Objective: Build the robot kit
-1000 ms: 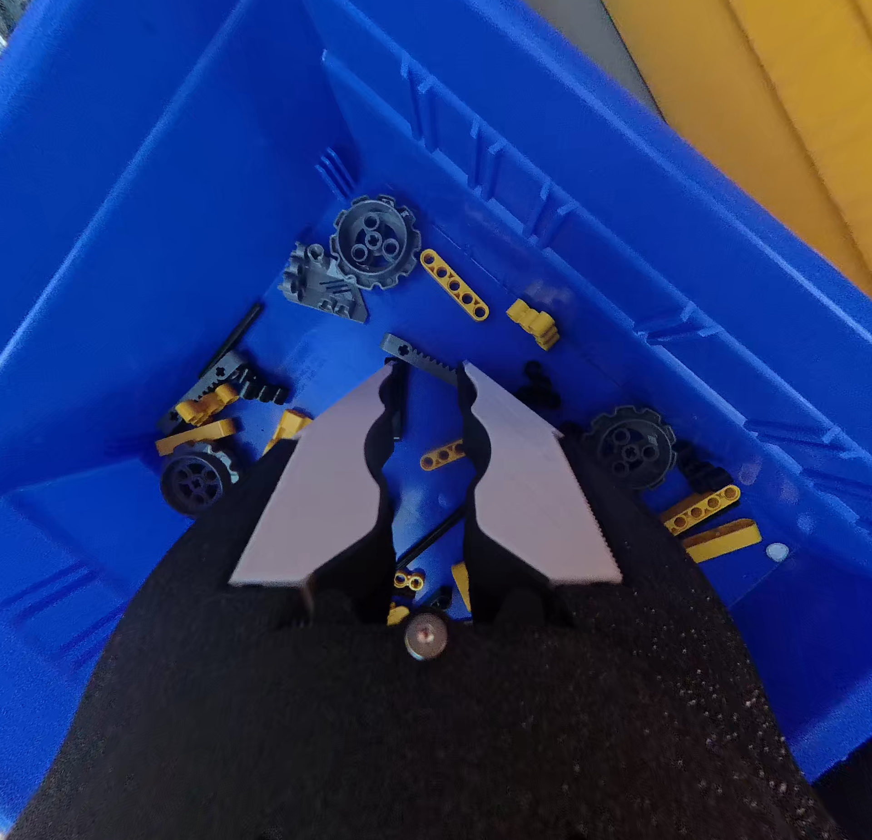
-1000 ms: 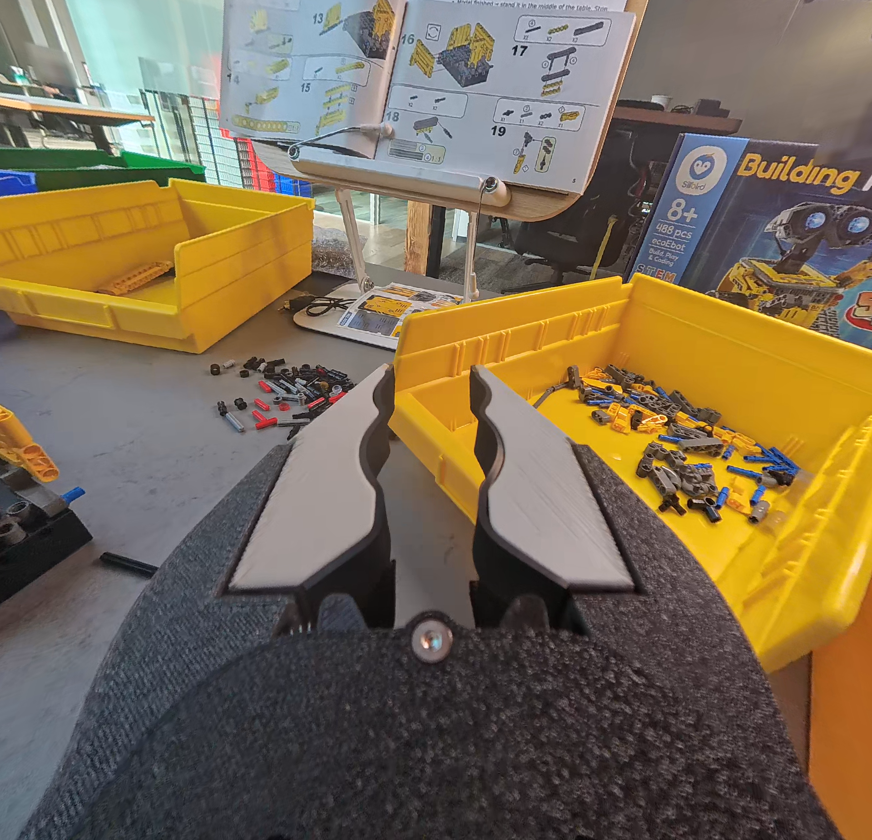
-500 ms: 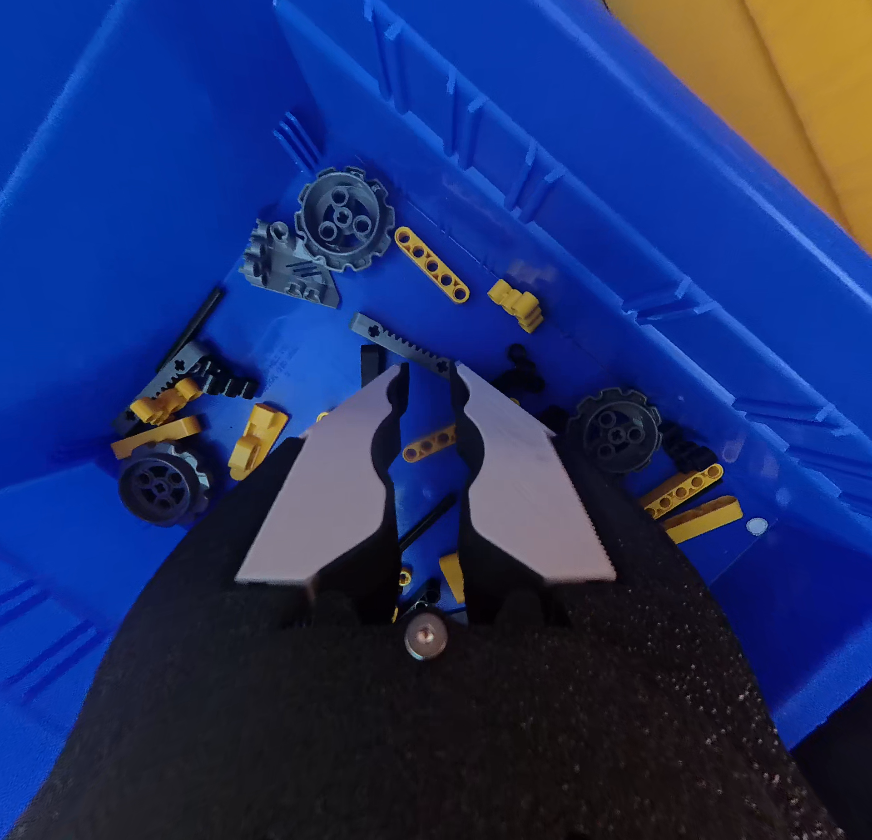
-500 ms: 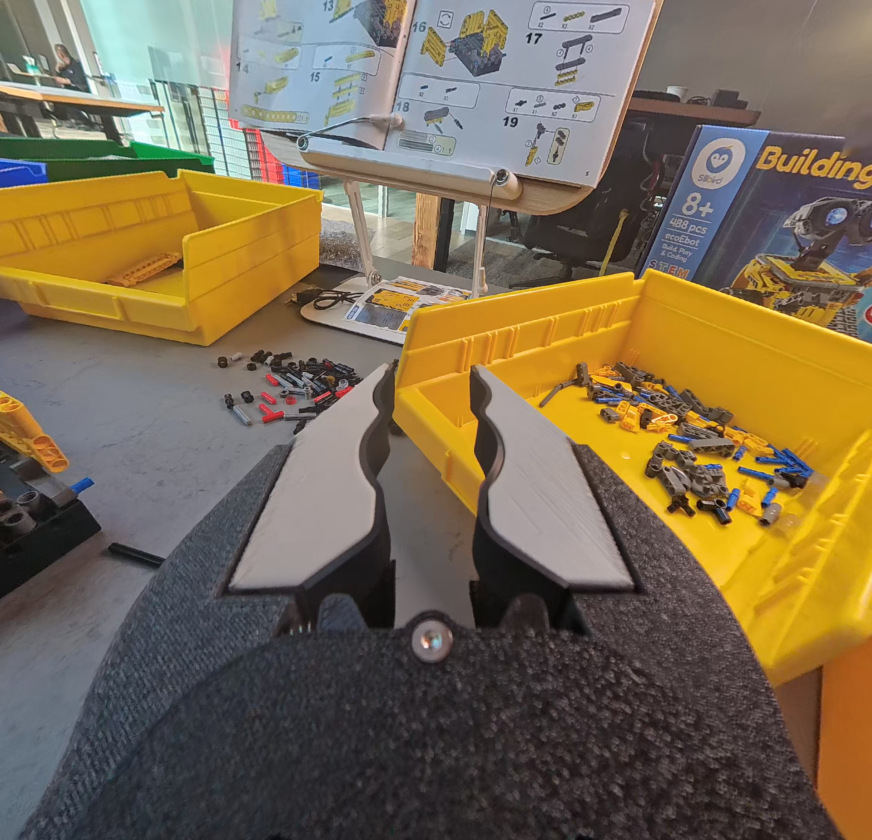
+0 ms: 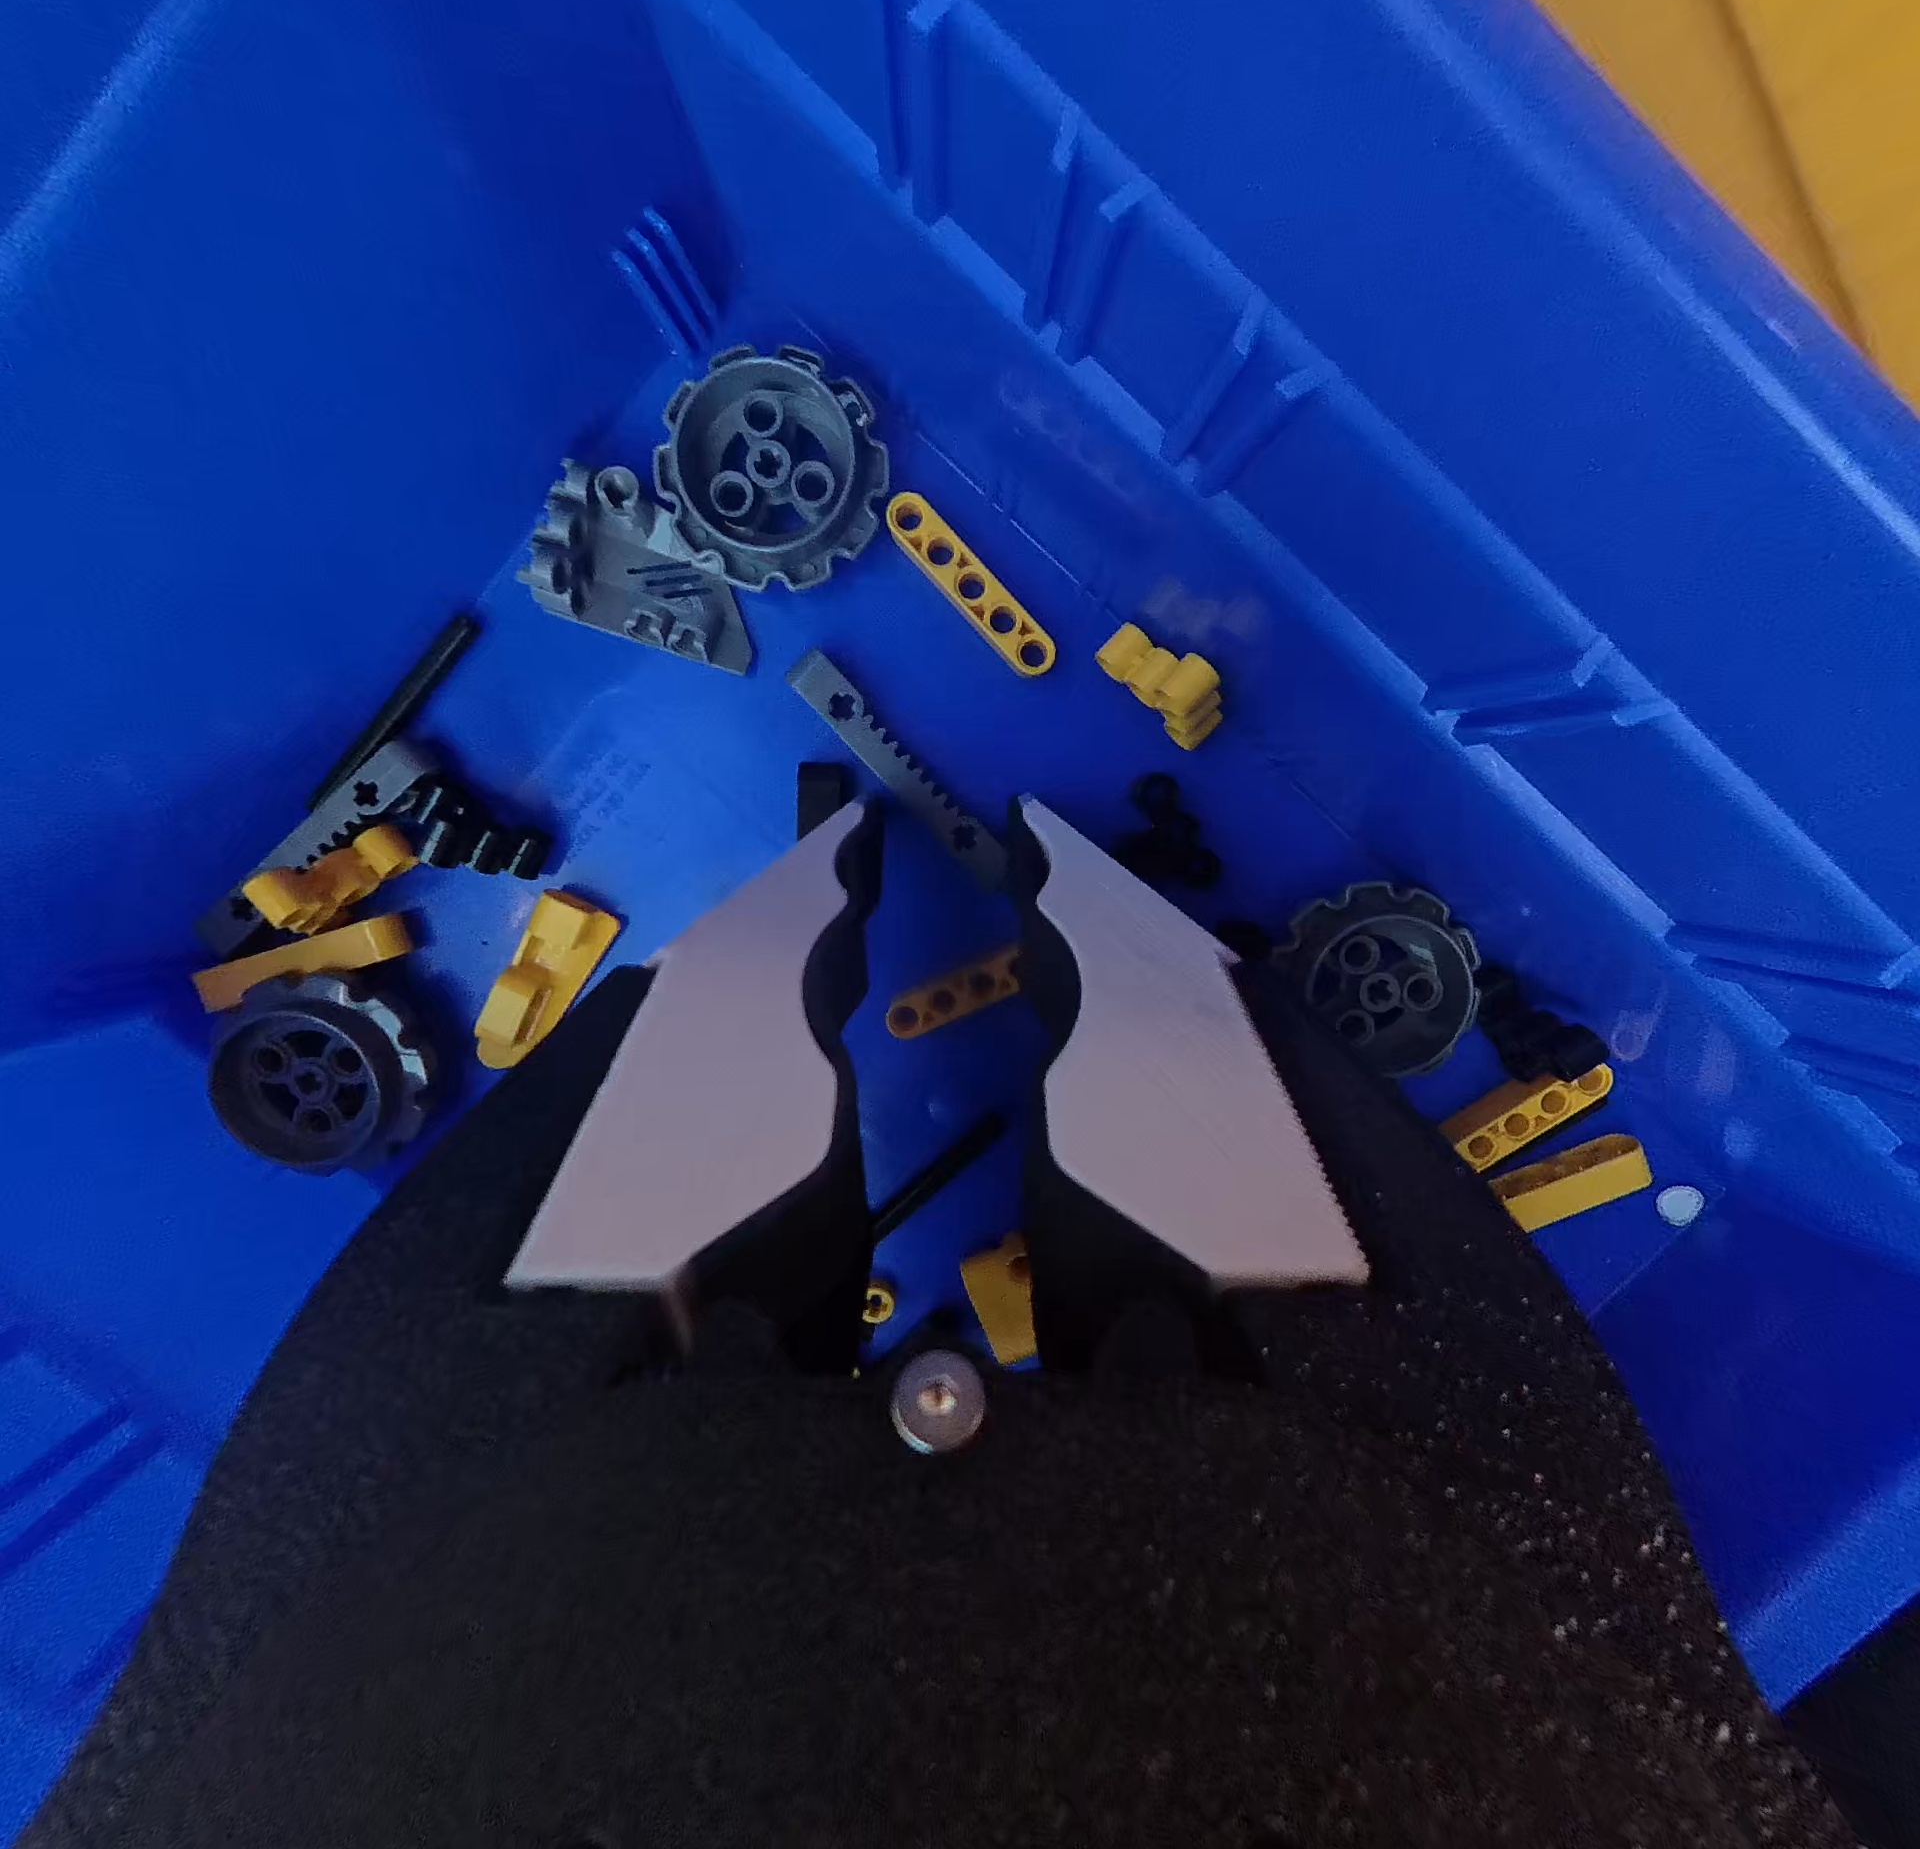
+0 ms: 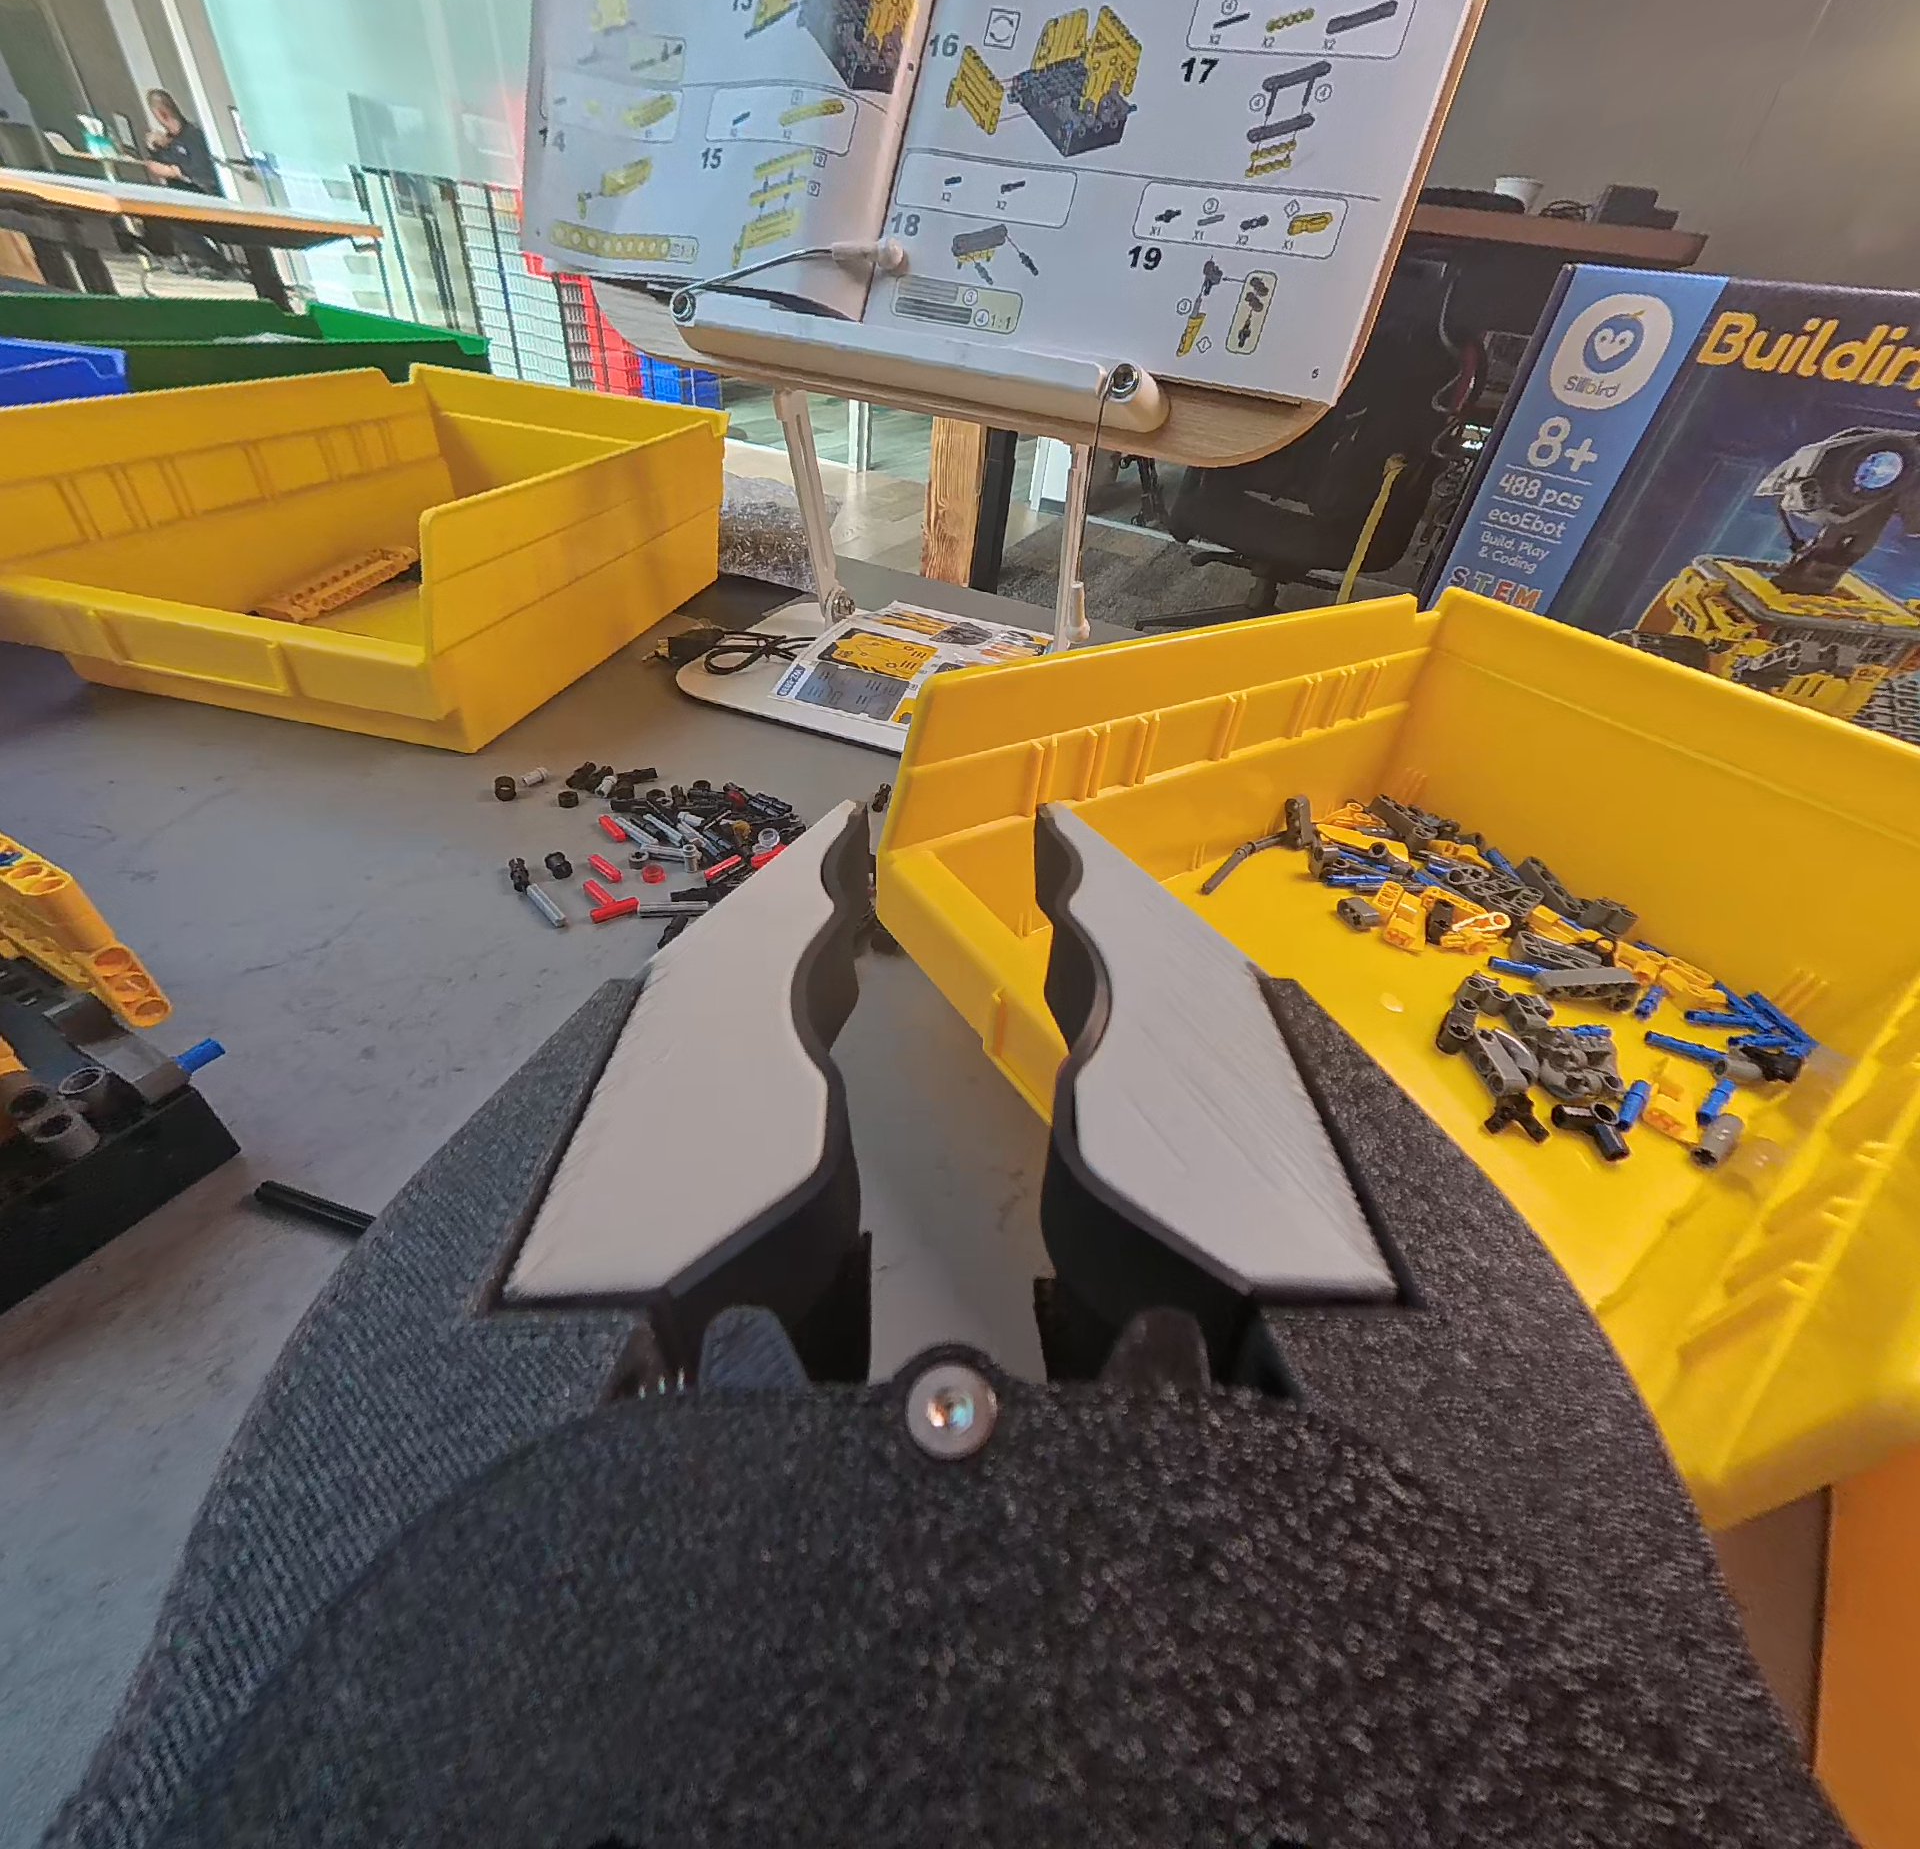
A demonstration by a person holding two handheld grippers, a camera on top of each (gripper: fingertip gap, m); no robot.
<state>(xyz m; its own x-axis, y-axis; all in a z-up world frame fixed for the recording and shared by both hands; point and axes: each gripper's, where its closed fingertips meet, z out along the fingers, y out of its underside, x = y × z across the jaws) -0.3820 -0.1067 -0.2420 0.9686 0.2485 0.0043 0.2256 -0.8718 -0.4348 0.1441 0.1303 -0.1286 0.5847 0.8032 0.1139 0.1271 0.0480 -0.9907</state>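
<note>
My left gripper (image 5: 943,823) is open and empty, pointing down into a blue bin (image 5: 1351,345). Its tips hover over a grey toothed rack (image 5: 883,750). A short yellow beam (image 5: 951,994) and a black axle (image 5: 935,1176) lie on the bin floor between the fingers. Grey sprocket wheels (image 5: 769,469) (image 5: 1377,989) (image 5: 307,1087) and yellow beams (image 5: 971,584) lie around. My right gripper (image 6: 951,833) is open and empty above the grey table, by the near left corner of a yellow bin (image 6: 1143,719) that holds several small parts (image 6: 1507,968).
A pile of small pins (image 6: 665,843) lies on the table ahead. A second yellow bin (image 6: 364,552) stands at the left, an instruction booklet on a stand (image 6: 987,137) behind, a product box (image 6: 1714,500) at the right. A partly built model (image 6: 62,1020) and a black axle (image 6: 312,1207) lie at the left. Across from one pair of fingers to the other is roughly 60 cm. From my right tips it is roughly 20 cm to the partly built model (image 6: 62,1020); from my left, 40 cm.
The left gripper shifted slightly over the bin floor; its jaws narrowed, then widened again. The right gripper drifted slightly forward and stayed open.
</note>
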